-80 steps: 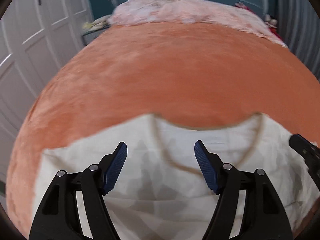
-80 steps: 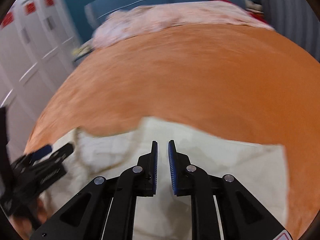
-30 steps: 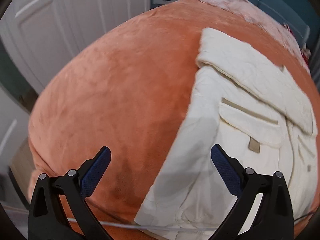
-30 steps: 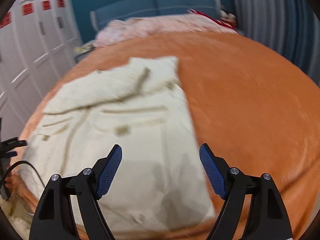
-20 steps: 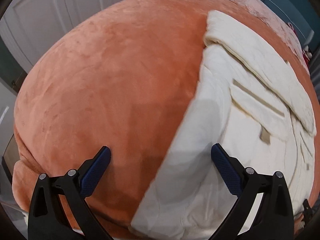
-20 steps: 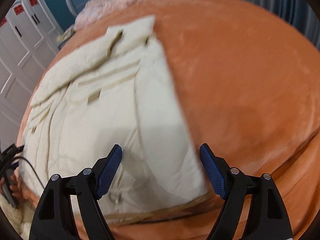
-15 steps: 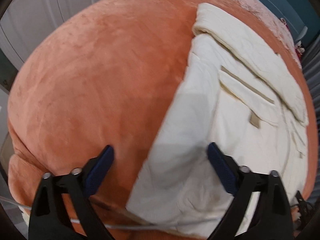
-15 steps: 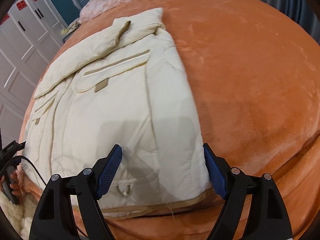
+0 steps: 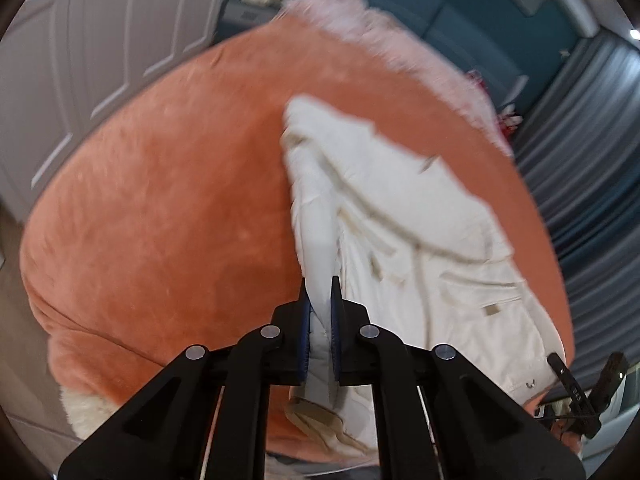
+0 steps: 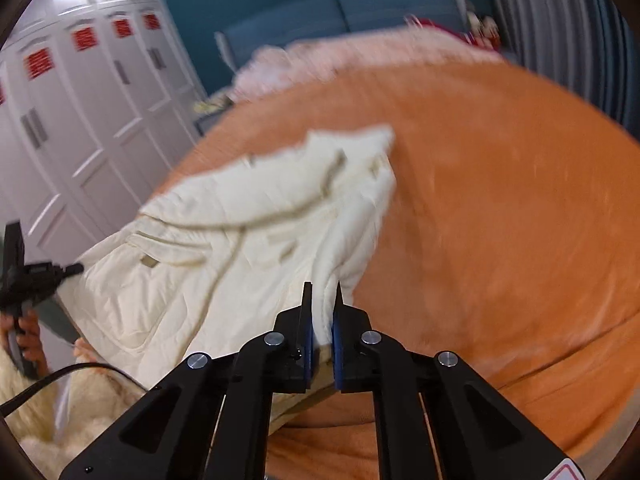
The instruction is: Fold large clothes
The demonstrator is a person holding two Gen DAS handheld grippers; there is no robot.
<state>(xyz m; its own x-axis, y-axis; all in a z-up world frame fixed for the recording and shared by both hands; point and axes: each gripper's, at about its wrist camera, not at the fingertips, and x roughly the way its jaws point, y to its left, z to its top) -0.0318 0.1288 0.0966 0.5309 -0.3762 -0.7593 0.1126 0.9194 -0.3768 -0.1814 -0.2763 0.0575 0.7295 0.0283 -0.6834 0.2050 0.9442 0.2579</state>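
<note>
A cream quilted jacket (image 9: pixel 420 208) with tan-trimmed pockets lies on the orange plush bed cover (image 9: pixel 160 200). My left gripper (image 9: pixel 320 284) is shut on the jacket's near left hem corner, and the fabric rises in a ridge from the pads. In the right wrist view the same jacket (image 10: pixel 240 216) spreads left of my right gripper (image 10: pixel 322 292), whose jaws are closing with the near right hem corner pinched between the pads. Both corners are lifted off the bed cover (image 10: pixel 500 200). Each gripper shows at the edge of the other's view, blurred.
White wardrobe doors (image 10: pixel 80 100) stand to the left. A pink blanket (image 9: pixel 380 40) lies at the head of the bed below a teal headboard. Grey curtains (image 9: pixel 592 140) hang on the right. A cable (image 10: pixel 60 376) and a cream fluffy cloth (image 10: pixel 40 420) sit at the near left.
Both grippers went from wide open over the jacket's near hem to closed on its corners, then rose and lifted the hem off the bed.
</note>
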